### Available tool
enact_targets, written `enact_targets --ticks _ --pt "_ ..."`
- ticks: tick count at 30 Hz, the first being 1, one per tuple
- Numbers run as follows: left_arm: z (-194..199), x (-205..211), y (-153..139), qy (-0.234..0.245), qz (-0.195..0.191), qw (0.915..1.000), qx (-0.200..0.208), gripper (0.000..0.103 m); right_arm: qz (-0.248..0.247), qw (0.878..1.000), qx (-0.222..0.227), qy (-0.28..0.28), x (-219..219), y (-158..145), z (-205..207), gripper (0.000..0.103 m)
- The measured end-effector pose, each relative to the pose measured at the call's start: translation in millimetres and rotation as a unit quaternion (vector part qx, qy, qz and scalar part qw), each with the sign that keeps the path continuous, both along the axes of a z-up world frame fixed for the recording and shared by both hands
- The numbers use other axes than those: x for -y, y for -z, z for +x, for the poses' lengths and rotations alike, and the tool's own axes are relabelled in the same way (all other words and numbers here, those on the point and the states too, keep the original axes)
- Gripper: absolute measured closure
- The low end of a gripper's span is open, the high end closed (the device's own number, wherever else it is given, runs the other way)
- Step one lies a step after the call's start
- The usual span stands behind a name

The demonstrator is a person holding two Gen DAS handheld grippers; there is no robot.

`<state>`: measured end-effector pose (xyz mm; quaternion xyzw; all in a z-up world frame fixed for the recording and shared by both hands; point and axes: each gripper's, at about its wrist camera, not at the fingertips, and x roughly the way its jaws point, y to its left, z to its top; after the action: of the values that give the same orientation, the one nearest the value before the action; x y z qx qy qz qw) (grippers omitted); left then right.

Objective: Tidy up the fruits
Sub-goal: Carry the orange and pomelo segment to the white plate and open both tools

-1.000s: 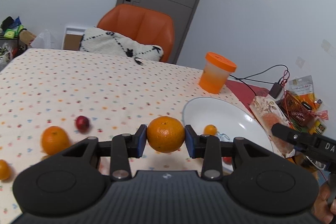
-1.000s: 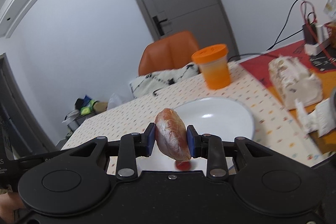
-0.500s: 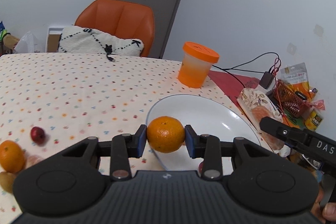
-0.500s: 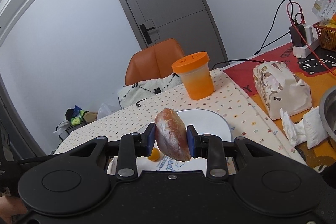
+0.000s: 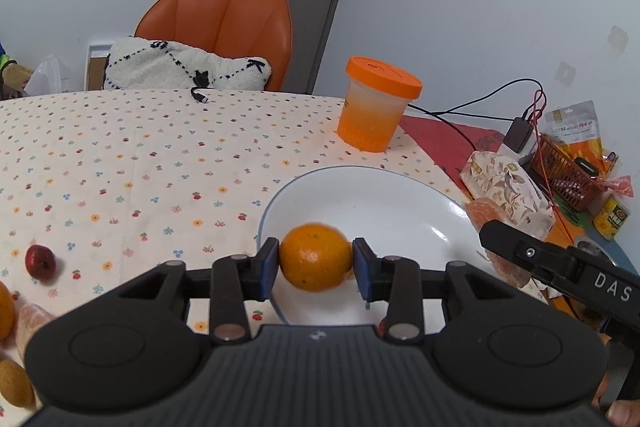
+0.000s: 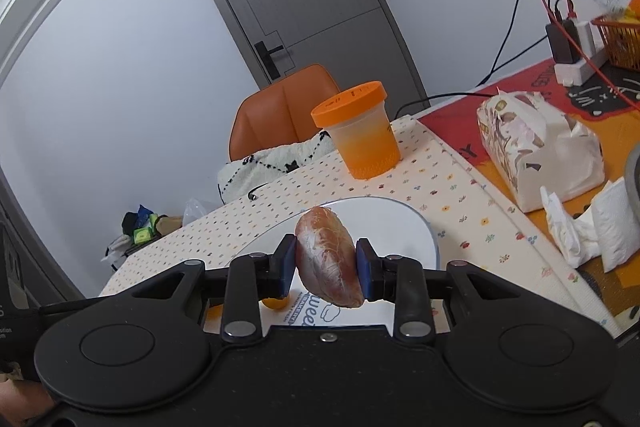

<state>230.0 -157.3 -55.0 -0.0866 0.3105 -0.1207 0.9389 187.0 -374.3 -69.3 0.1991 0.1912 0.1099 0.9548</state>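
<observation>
Left wrist view: left gripper (image 5: 315,263) clenched on an orange (image 5: 315,257), gripped across its widest part and held over the near rim of the white plate (image 5: 384,199) (presumably for drop-off). Loose fruit remains on the counter (image 5: 160,163) at far left, including a small red fruit (image 5: 40,261).

Right wrist view: right gripper (image 6: 326,267) grasping a plastic-wrapped fruit segment (image 6: 329,257), poised above the same plate (image 6: 416,227). A small orange fruit (image 6: 275,303) already lies in it.

Home dining room: tablecloth (image 5: 160,155), chair (image 5: 224,23).
</observation>
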Motion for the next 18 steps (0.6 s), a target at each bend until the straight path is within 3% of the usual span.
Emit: enact_targets --ticks 2,4,7,8,10,15,18 --pt "-2.2 -2.6 -4.8 -0.006 -0.001 1.0000 0.006 0.060 0.001 1.000 0.001 0.001 -0.2 -0.9 0.2 0.073" --pt "-4.6 -5.5 -10.0 -0.013 0.002 0.9998 0.013 0.051 0.002 1.000 0.002 0.002 -0.5 -1.7 1.0 0.073" --pt "-9.7 -11.0 -17.1 -0.027 0.006 0.9994 0.022 0.037 0.001 1.000 0.011 0.006 -1.7 -4.4 -1.6 0.063" --pt "-10.9 -12.8 -19.7 -0.028 0.006 0.9993 0.024 0.032 0.000 1.000 0.020 0.009 -2.3 -6.3 -4.9 0.049" --pt "-14.1 -17.4 -25.1 -0.032 0.008 0.9989 0.032 0.026 -0.005 0.999 0.034 0.014 -4.3 -11.1 -11.8 0.034" --pt "-21.2 -27.3 -36.2 -0.056 0.015 0.9974 0.043 0.009 -0.008 0.999 0.040 0.010 -7.1 -20.8 -24.6 0.031" --pt "-23.0 -36.4 -37.7 -0.065 0.002 0.9975 0.027 0.007 -0.013 0.999 0.038 0.013 -9.1 -24.2 -31.1 0.026"
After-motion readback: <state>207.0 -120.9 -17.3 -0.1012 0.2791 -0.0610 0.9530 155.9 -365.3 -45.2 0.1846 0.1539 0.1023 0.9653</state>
